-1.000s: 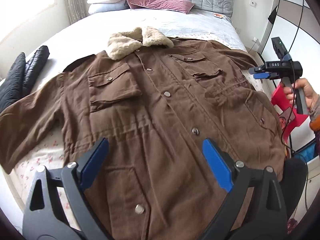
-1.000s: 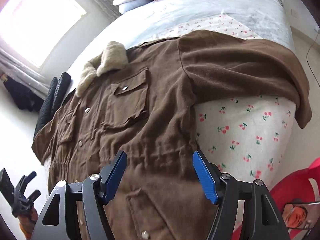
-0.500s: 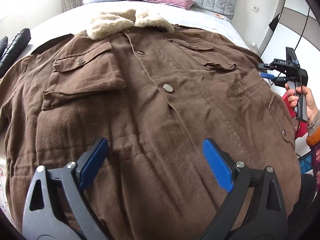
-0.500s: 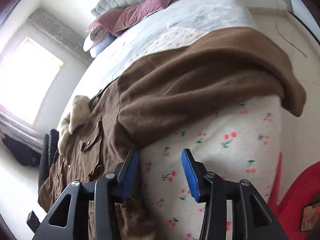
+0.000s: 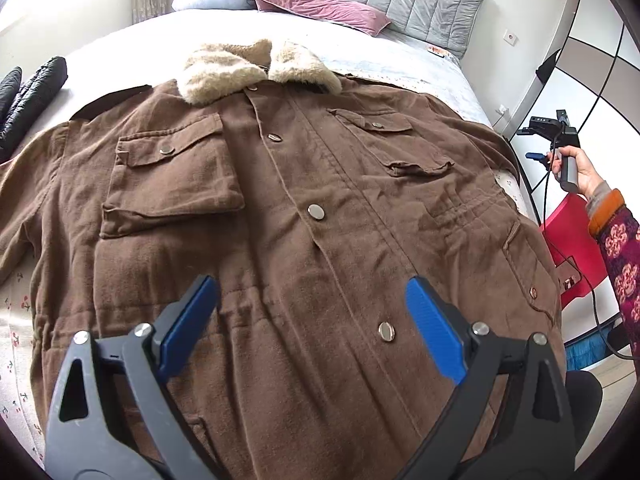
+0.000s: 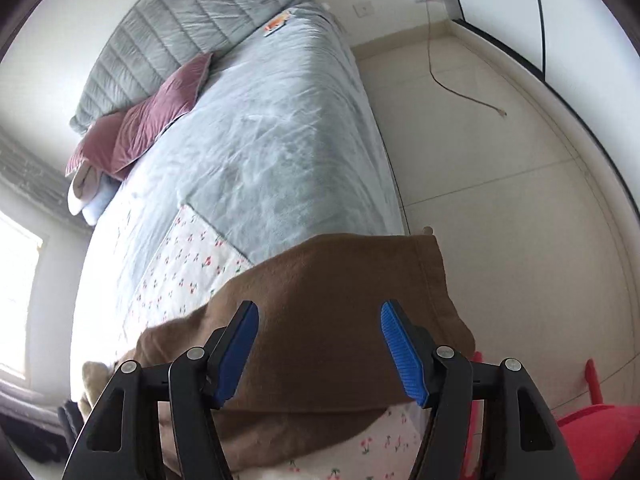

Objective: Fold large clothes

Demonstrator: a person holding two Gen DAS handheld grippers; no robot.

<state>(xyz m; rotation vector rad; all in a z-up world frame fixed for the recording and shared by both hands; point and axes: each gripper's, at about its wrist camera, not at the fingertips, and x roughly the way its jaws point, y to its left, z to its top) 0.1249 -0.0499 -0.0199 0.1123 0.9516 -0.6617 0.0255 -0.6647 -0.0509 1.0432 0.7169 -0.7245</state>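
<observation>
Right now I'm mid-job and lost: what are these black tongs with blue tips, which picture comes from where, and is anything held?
There is no robot arm here. A person holds a hand tool in each hand, each with two blue-padded fingers and a wide-angle camera looking along them. One picture comes from the left gripper, over the middle of a brown jacket with a fleece collar, spread front-up and snapped shut on the bed. In it you can see the person's right hand holding the other tool at the bed's side. The other picture comes from the right gripper, above the jacket's sleeve at the bed's edge. Its jaws have just been opening. Both grippers stand open; nothing is held.
</observation>
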